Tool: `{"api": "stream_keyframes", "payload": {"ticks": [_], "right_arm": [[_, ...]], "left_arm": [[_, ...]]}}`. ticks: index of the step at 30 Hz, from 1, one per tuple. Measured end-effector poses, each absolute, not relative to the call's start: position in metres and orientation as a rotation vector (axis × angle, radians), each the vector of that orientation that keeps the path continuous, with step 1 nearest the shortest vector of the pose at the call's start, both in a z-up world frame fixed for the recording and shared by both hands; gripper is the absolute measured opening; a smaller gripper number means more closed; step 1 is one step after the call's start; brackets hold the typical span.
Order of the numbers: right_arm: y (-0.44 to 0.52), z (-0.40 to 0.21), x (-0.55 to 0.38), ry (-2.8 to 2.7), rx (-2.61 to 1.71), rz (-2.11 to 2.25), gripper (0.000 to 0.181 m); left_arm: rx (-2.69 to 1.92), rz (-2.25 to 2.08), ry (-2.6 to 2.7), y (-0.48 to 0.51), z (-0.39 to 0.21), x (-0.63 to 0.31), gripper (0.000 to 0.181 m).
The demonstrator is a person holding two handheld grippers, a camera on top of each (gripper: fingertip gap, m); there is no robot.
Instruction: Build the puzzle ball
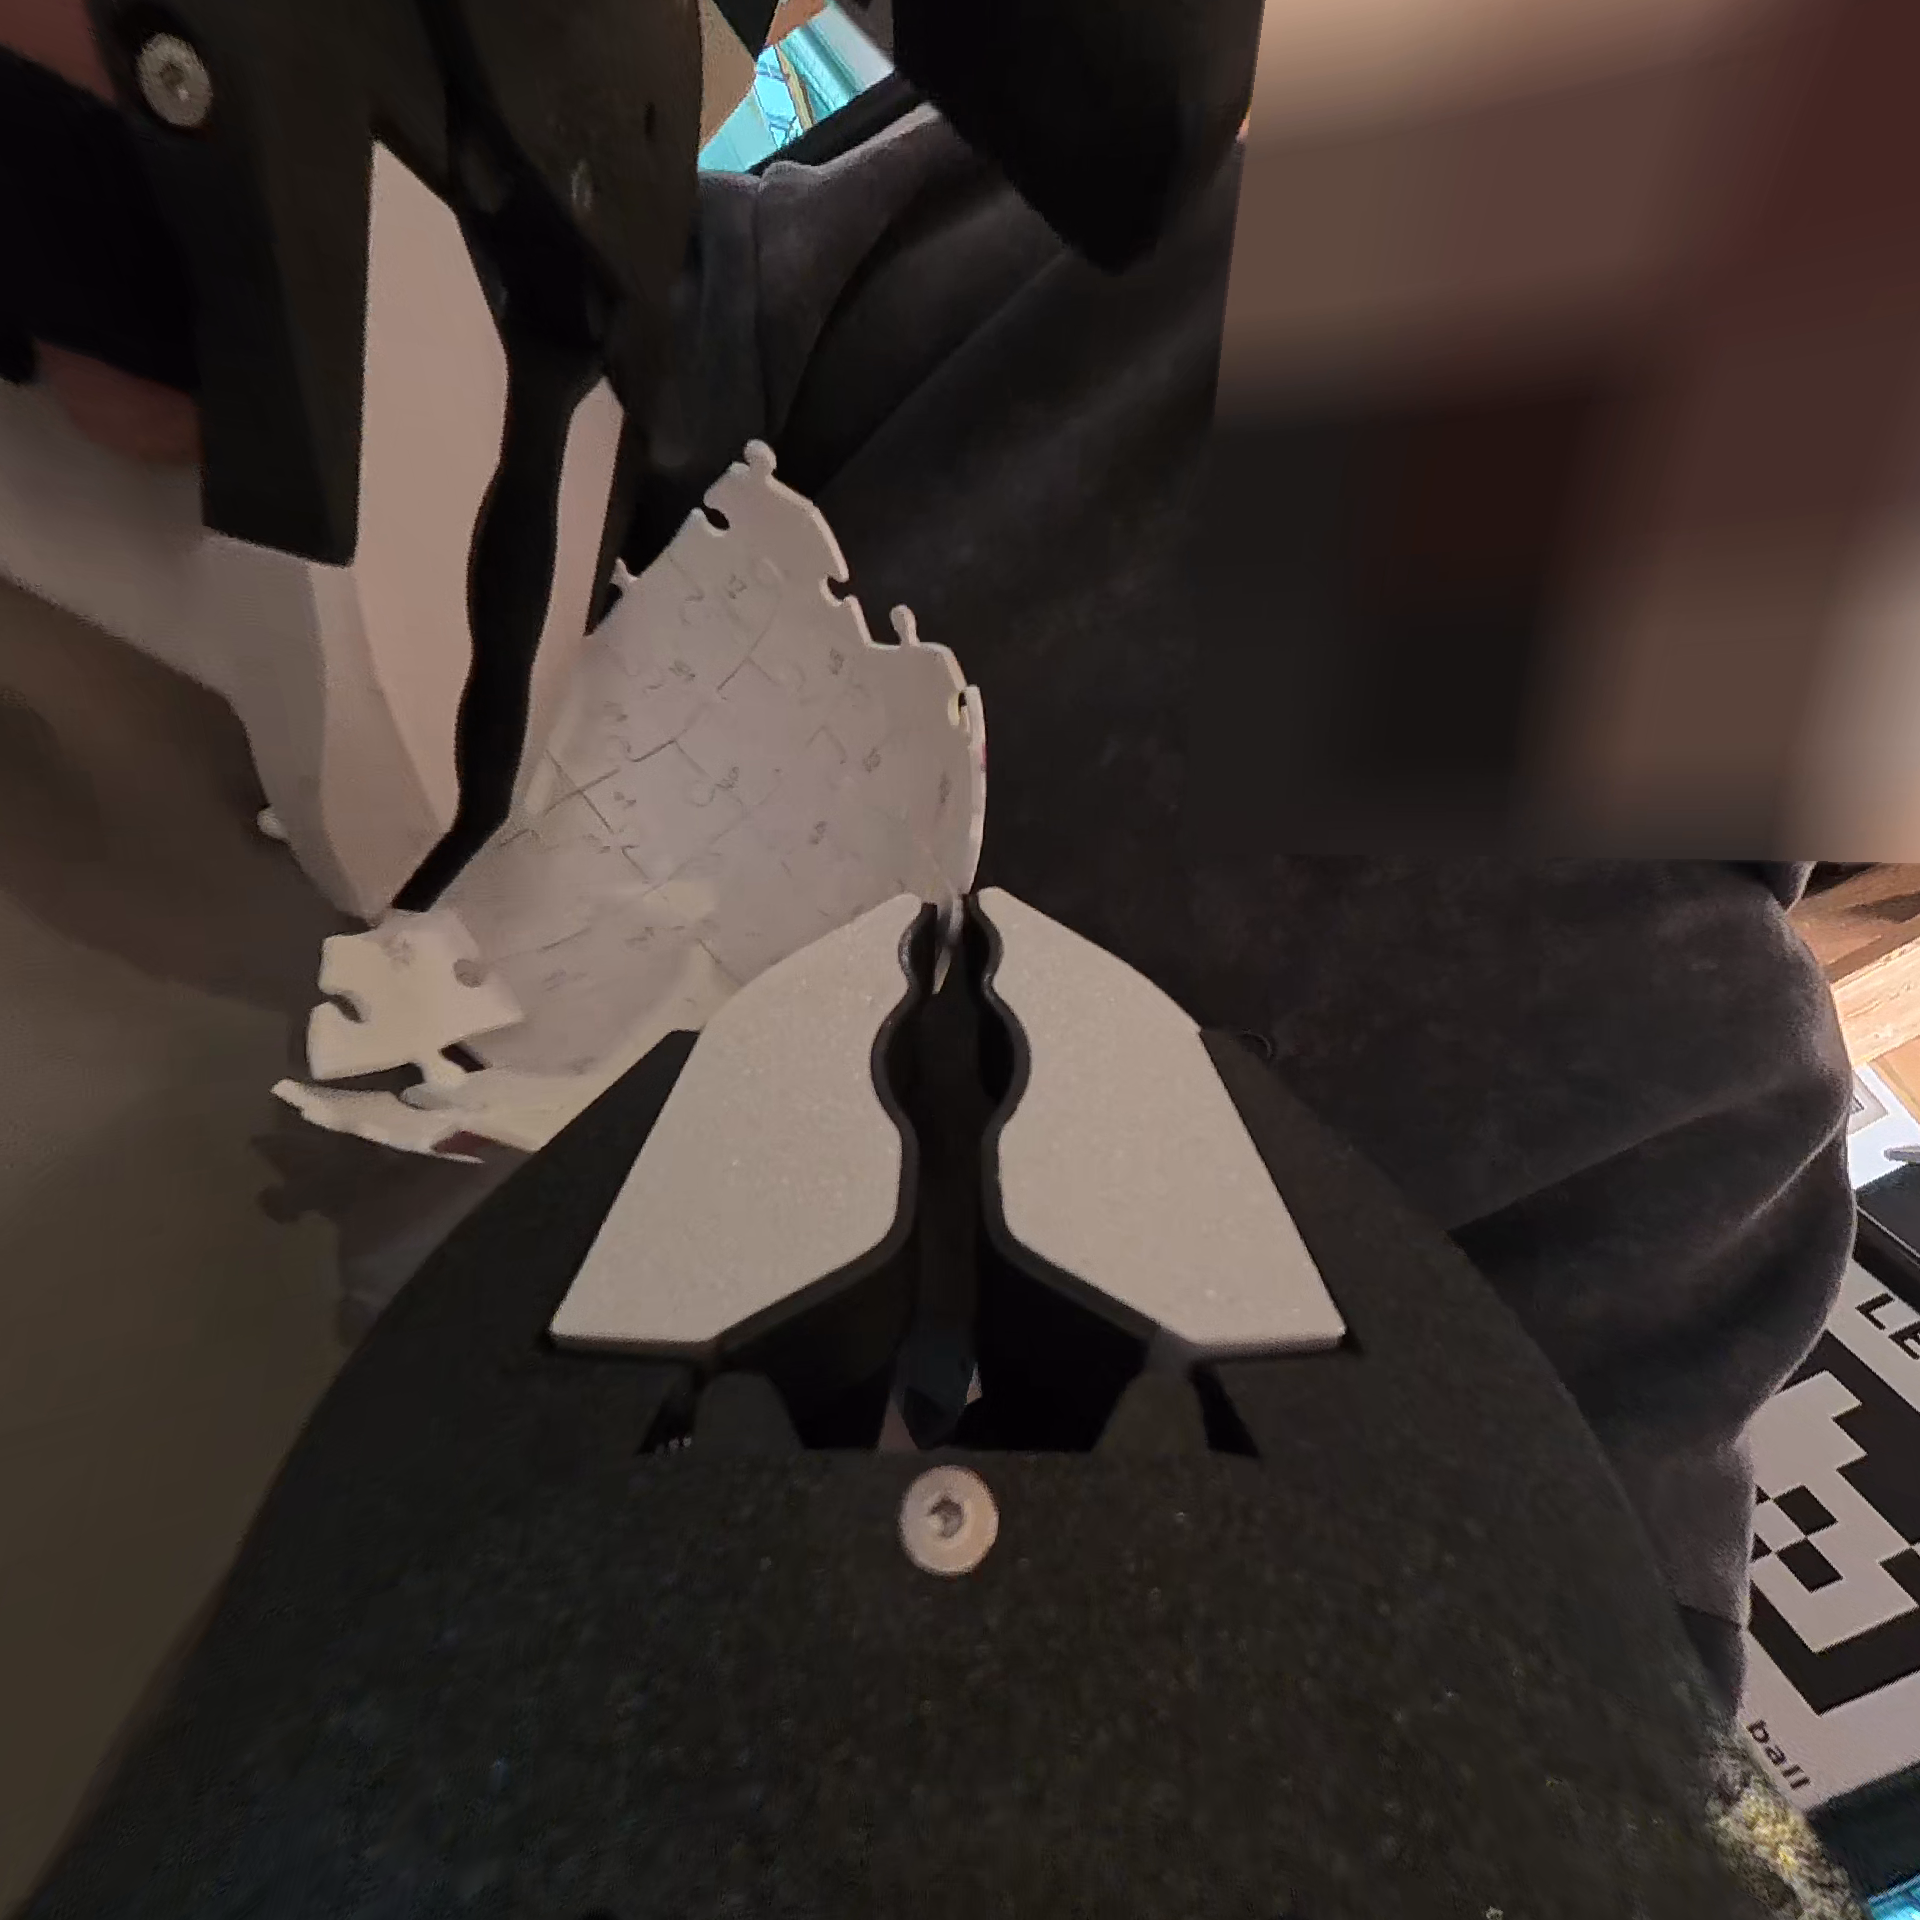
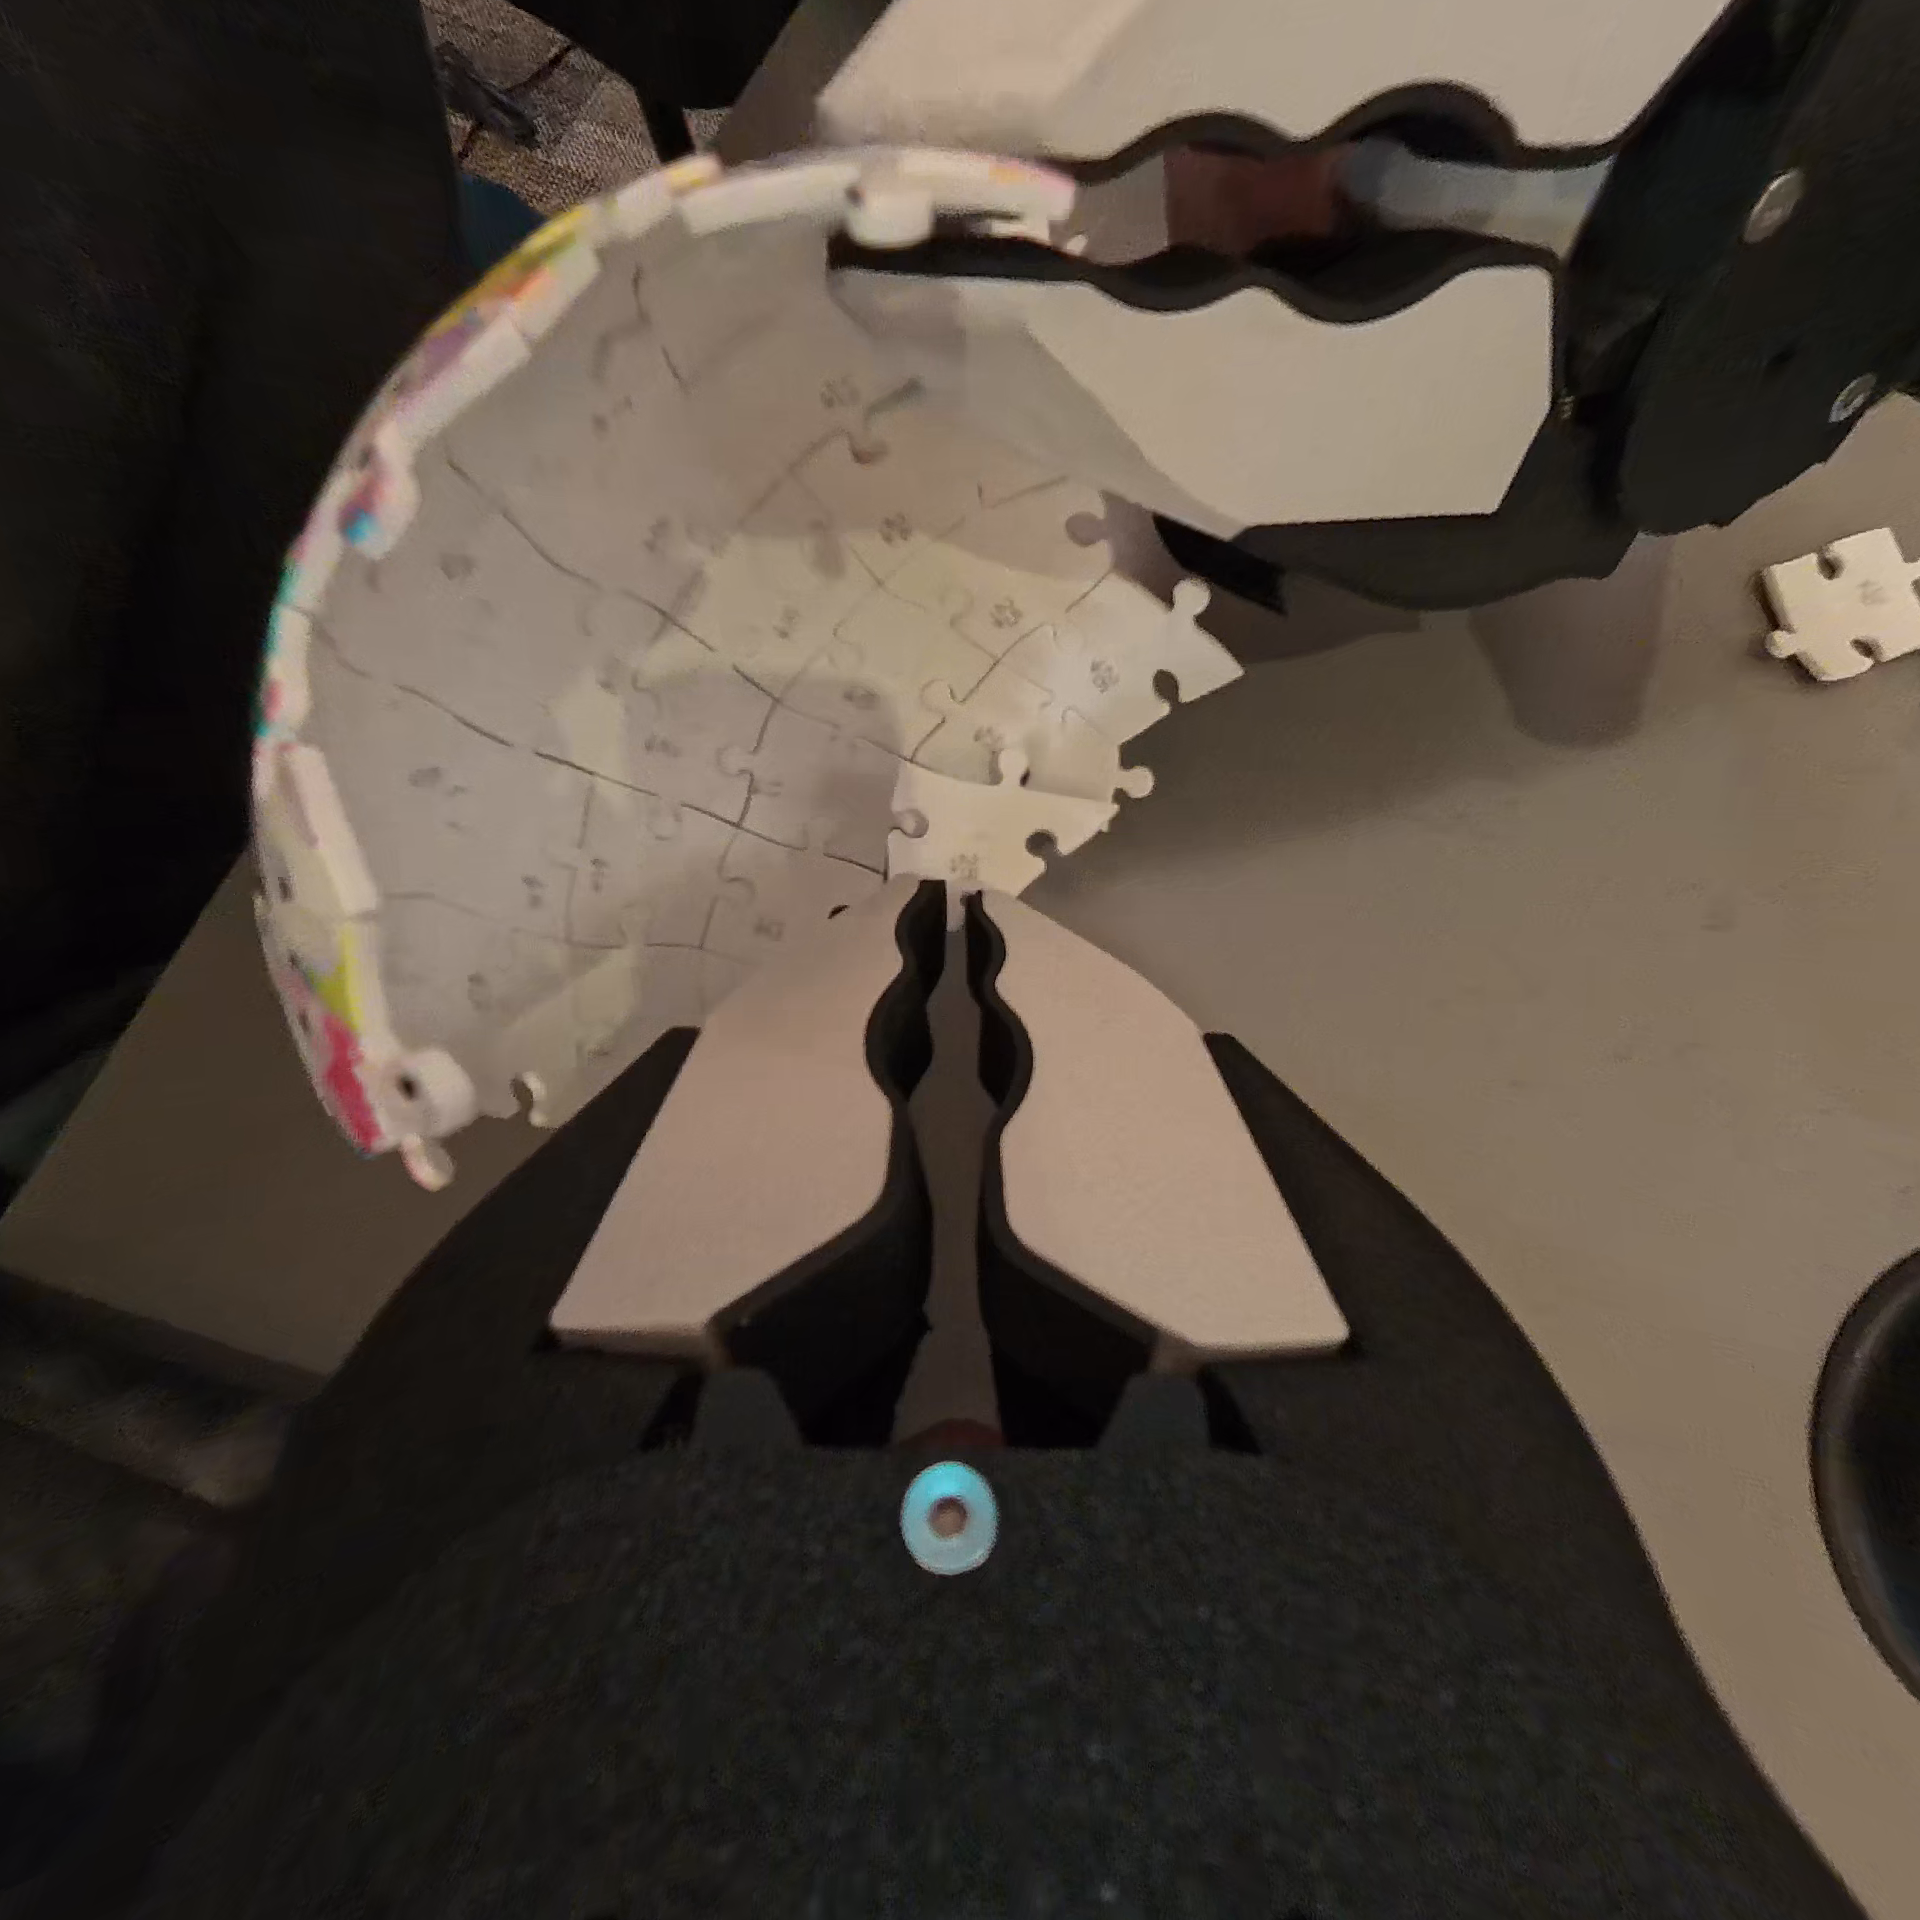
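1. We hold the shell (image 2: 644, 675), a curved bowl of joined pieces that looks like somewhat less than half a ball, lifted above the table (image 2: 1507, 1039). Its white inner side faces the right wrist camera, and coloured print shows along the outer rim.
2. Our left gripper (image 1: 948, 909) has its fingers pinched together on the shell's rim; in the right wrist view it reaches in from the upper right to that edge.
3. Our right gripper (image 2: 948, 902) has its fingers closed on a single piece (image 2: 977, 831), held at the shell's lower open edge. We judge it is being fitted there; whether its tabs are seated, we cannot tell.
4. Done so far: a good many pieces are locked into one dome.
5. Left to do: the rest of the ball is open. One spare piece (image 2: 1839, 603) lies on the table well apart, and other loose pieces (image 1: 405, 1112) show blurred below the shell in the left wrist view.
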State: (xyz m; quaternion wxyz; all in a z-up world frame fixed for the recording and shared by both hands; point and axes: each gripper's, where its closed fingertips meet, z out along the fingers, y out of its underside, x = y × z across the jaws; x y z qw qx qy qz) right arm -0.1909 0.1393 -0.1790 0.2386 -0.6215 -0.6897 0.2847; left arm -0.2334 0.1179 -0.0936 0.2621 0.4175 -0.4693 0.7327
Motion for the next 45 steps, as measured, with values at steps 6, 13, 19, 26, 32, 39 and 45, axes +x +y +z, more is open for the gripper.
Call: {"api": "stream_keyframes", "payload": {"ticks": [6, 13, 19, 26, 32, 39, 45], "right_arm": [[0.135, -0.188, -0.190, -1.798, -1.789, 0.892, 0.000], [0.135, -0.185, -0.188, -1.768, -1.811, 0.992, 0.000], [0.141, -0.188, -0.183, -1.780, -1.821, 0.914, 0.009], [0.137, -0.193, -0.180, -1.838, -1.803, 0.852, 0.007], [0.137, -0.195, -0.181, -1.845, -1.804, 0.823, 0.002], [0.136, -0.194, -0.182, -1.847, -1.806, 0.832, 0.000], [0.136, -0.193, -0.186, -1.825, -1.816, 0.850, 0.000]], "left_arm": [[1.139, 1.997, -1.250, 0.121, -0.093, -0.232, 0.004], [1.147, 1.997, -1.225, 0.123, -0.094, -0.231, 0.004], [1.149, 1.997, -1.221, 0.123, -0.094, -0.231, 0.004], [1.154, 1.990, -1.232, 0.121, -0.095, -0.232, 0.004], [1.156, 1.993, -1.225, 0.122, -0.094, -0.231, 0.004], [1.154, 1.992, -1.221, 0.122, -0.094, -0.231, 0.004], [1.155, 1.992, -1.221, 0.122, -0.094, -0.231, 0.004]]}}
